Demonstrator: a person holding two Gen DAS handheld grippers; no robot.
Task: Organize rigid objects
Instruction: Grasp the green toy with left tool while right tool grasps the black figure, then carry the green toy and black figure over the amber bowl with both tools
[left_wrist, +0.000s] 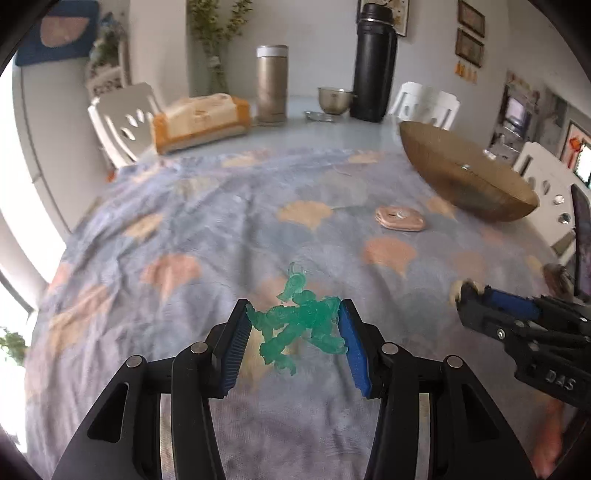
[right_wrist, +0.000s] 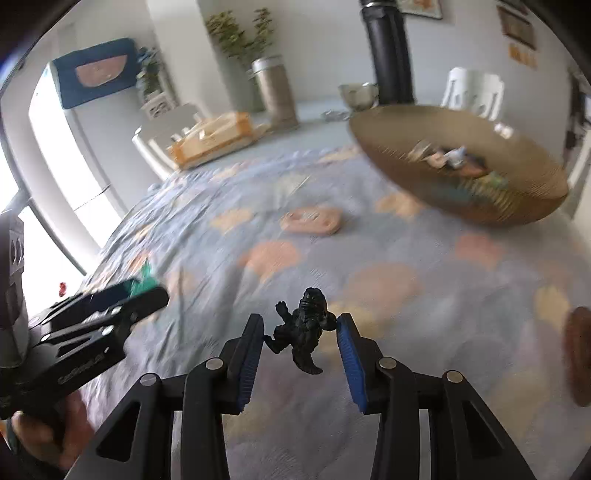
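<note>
Jaws of left gripper partly spread, blue pads pinching a translucent green figure between them; both pads touch its sides. Figure is held above the patterned cloth covering the counter.

Right gripper jaws at similar spread, clamped on a small black figure; its arm meets the left pad, its shoulder the right pad, legs dangling free over the cloth.

Each gripper shows in the other's view: right gripper at far right edge of left wrist view, left gripper low left in right wrist view, green just visible at its tip.

Wooden bowl sits far right on the counter, several small objects inside, blurred. Flat pink object lies on the cloth near the bowl, apart from both grippers.
</note>
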